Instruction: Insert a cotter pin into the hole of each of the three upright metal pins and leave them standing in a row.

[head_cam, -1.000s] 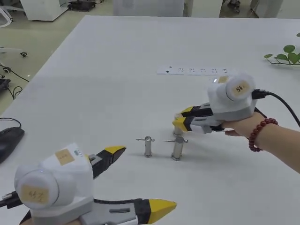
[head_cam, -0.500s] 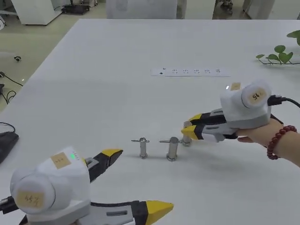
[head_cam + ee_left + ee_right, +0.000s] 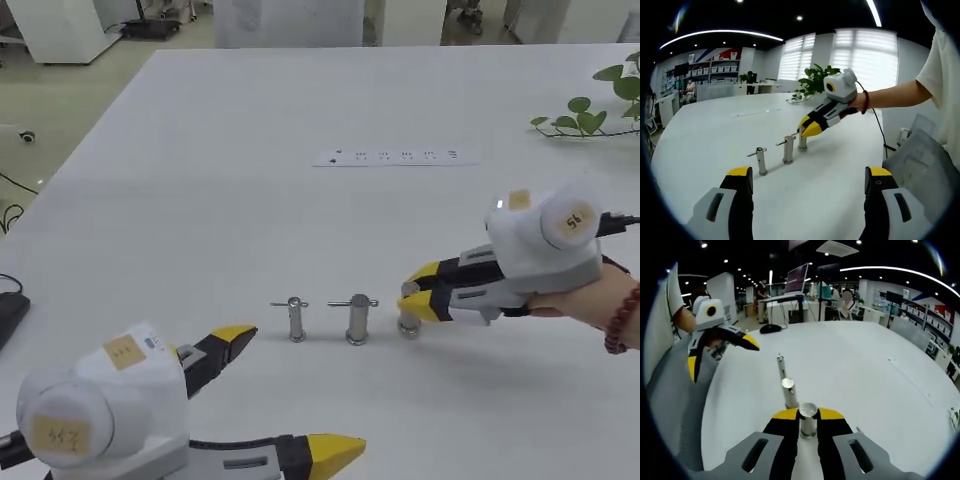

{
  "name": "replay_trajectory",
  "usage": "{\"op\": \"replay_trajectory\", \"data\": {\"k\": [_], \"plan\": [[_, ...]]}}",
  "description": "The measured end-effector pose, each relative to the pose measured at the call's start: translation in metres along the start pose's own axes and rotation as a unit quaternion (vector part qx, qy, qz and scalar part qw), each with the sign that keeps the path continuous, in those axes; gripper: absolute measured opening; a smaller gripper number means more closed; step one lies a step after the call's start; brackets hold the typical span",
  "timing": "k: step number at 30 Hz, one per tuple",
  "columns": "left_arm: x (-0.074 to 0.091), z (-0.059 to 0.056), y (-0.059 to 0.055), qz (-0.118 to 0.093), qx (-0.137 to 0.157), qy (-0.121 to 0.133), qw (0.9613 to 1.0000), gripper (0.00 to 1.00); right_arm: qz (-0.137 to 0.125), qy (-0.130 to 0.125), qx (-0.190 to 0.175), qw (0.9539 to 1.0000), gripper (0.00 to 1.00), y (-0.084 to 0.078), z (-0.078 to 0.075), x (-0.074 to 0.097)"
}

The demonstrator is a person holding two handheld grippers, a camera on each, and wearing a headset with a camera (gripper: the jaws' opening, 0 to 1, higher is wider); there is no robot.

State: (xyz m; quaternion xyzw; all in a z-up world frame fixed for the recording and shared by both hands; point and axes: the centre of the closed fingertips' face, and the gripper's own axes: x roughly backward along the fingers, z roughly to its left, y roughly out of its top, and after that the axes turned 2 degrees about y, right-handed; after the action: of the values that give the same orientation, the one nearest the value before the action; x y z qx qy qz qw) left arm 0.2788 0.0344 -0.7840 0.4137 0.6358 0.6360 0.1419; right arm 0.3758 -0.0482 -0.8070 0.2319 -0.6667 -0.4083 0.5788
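**Right gripper clamped on the third pin, left gripper spread wide**

Nearest the person, the left gripper [image 3: 285, 392] hovers over the white table [image 3: 180, 200], its yellow-tipped jaws wide apart with nothing between them. Beyond it, three short silvery metal pins stand upright in a row. The left pin [image 3: 295, 318] and the middle pin [image 3: 358, 318] each carry a thin cotter pin [image 3: 337, 302] crosswise near the top. The right pin [image 3: 408, 322] stands just beside the middle one, pinched between the jaws of the right gripper [image 3: 418, 296]. Whether a cotter pin crosses it cannot be told. Farther back lie a power strip [image 3: 395, 157] and a plant [image 3: 590, 115].
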Motion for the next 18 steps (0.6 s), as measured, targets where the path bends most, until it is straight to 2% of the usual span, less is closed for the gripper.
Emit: {"op": "replay_trajectory", "data": {"k": [11,15,18], "plan": [[0.002,-0.001,0.001,0.000,-0.004,0.002,1.0000,0.92,-0.006,0.055,0.021,0.9982,0.14,0.003,0.024,0.001],[0.003,-0.001,0.001,-0.001,-0.002,0.001,1.0000,0.93,-0.007,0.077,0.029,0.9965,0.14,0.004,0.034,0.000],[0.003,-0.001,0.001,-0.001,-0.004,0.002,1.0000,0.93,-0.007,0.104,0.046,0.9935,0.14,0.004,0.044,-0.001]]}}
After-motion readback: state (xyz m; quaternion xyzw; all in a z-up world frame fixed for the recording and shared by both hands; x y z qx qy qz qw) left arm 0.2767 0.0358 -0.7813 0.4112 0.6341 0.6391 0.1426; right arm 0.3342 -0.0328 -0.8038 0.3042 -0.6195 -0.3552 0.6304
